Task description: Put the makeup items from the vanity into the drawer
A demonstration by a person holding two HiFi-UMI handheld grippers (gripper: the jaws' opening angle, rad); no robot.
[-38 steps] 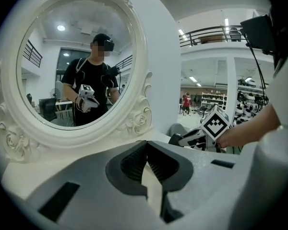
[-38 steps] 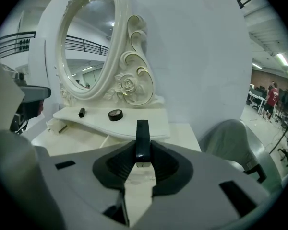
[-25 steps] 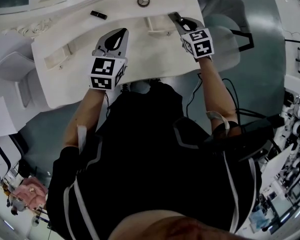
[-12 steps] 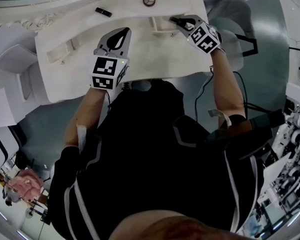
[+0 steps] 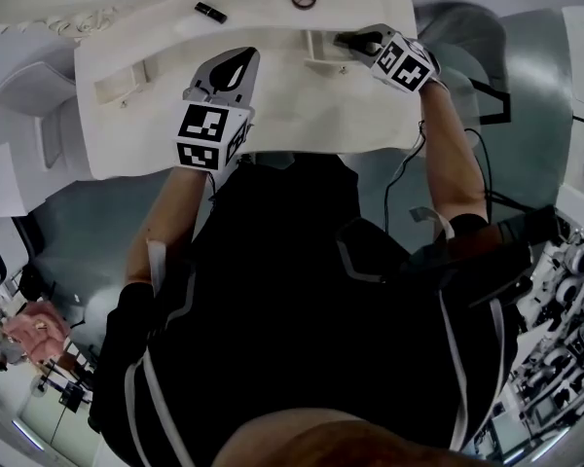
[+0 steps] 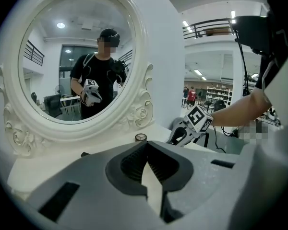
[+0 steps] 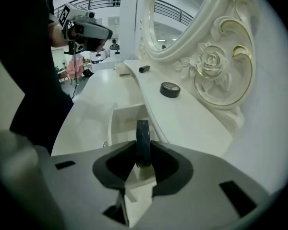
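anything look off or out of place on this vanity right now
Nothing spilled or broken. The only mild oddity: the right gripper holds a dark round case on its edge, upright, over the open drawer. A similar round case and a small dark tube lie on the vanity top.

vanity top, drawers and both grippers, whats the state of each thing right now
right drawer: open
left drawer: open
right gripper: fingers shut on the held compact, which stands on edge at the right drawer
left gripper: fingers together, empty
second compact: lid closed, lying flat on the vanity top
black tube: lying on its side on the vanity top
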